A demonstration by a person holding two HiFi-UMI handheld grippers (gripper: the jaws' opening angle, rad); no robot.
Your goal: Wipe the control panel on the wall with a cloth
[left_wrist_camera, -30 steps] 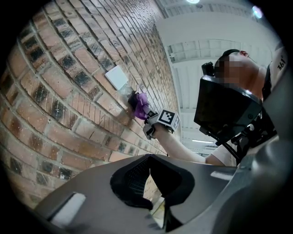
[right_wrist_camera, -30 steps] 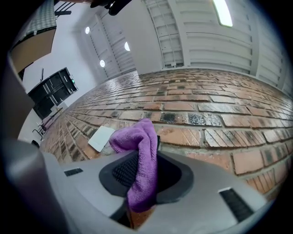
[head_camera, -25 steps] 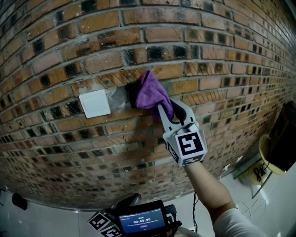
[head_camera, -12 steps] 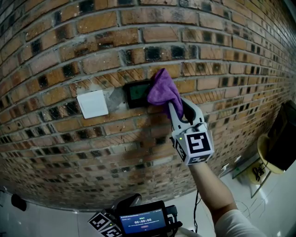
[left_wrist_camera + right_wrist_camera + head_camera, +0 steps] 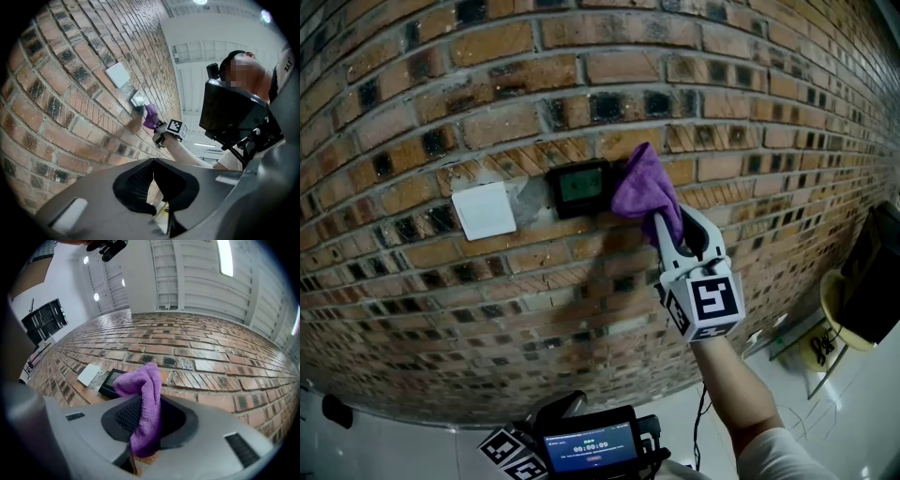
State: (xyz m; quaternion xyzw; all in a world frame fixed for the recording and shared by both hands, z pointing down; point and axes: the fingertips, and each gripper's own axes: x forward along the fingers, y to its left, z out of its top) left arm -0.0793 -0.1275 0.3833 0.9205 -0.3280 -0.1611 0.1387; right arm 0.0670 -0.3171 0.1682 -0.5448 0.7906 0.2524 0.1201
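Observation:
The black control panel [image 5: 578, 187] with a green screen is set in the brick wall [image 5: 469, 84], and its face is uncovered. My right gripper [image 5: 671, 228] is shut on a purple cloth [image 5: 644, 186], which is bunched against the bricks just right of the panel's edge. In the right gripper view the cloth [image 5: 146, 394] hangs between the jaws, with the panel [image 5: 109, 382] to its left. My left gripper [image 5: 572, 448] is held low at the bottom, far from the wall panel. Its jaws [image 5: 153, 174] are shut on nothing.
A white switch plate [image 5: 483, 209] sits on the wall left of the panel, with a grey mortar patch between them. At the far right are a black object [image 5: 877, 272] and a yellow rim [image 5: 839, 314] above a white floor [image 5: 862, 412].
My right gripper has carried the cloth to the right, off the panel. The green screen, covered a second ago, now shows fully.

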